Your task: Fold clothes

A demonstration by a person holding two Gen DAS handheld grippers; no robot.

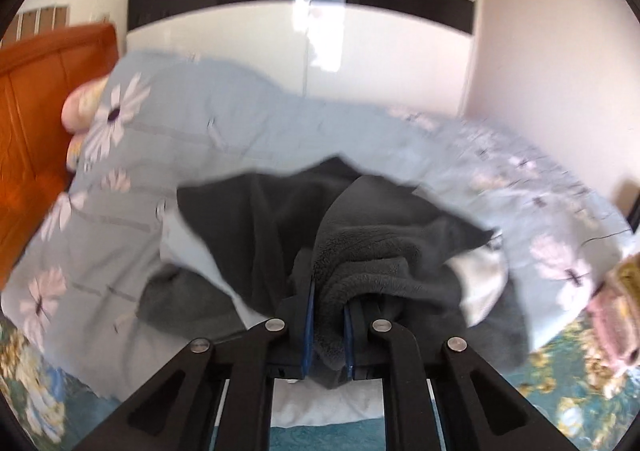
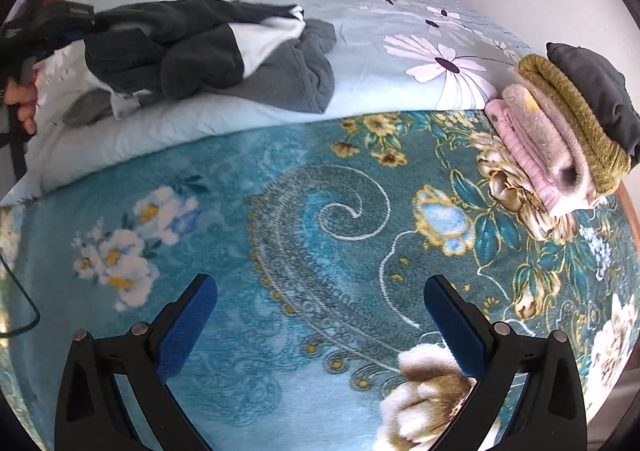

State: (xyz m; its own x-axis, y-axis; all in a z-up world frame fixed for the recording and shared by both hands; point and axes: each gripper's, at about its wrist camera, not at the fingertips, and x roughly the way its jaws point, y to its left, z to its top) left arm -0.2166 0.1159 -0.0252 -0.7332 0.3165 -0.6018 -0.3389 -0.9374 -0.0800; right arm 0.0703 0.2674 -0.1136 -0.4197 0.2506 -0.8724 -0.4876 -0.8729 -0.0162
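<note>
A dark grey and white fleece garment [image 1: 360,247] lies crumpled on the pale blue flowered quilt [image 1: 240,131]. My left gripper [image 1: 328,291] is shut on a fold of the garment's dark fleece and holds it up close to the camera. In the right wrist view the same garment [image 2: 208,51] lies at the far left of the quilt [image 2: 380,71], with the left gripper [image 2: 44,31] at its left end. My right gripper [image 2: 320,291] is open and empty above the teal flowered blanket [image 2: 320,211], well short of the garment.
A stack of folded clothes [image 2: 560,119], pink, beige, olive and dark grey, sits at the blanket's right edge; it also shows in the left wrist view [image 1: 616,315]. An orange headboard [image 1: 36,123] stands at left. A white wardrobe [image 1: 304,31] stands behind the bed.
</note>
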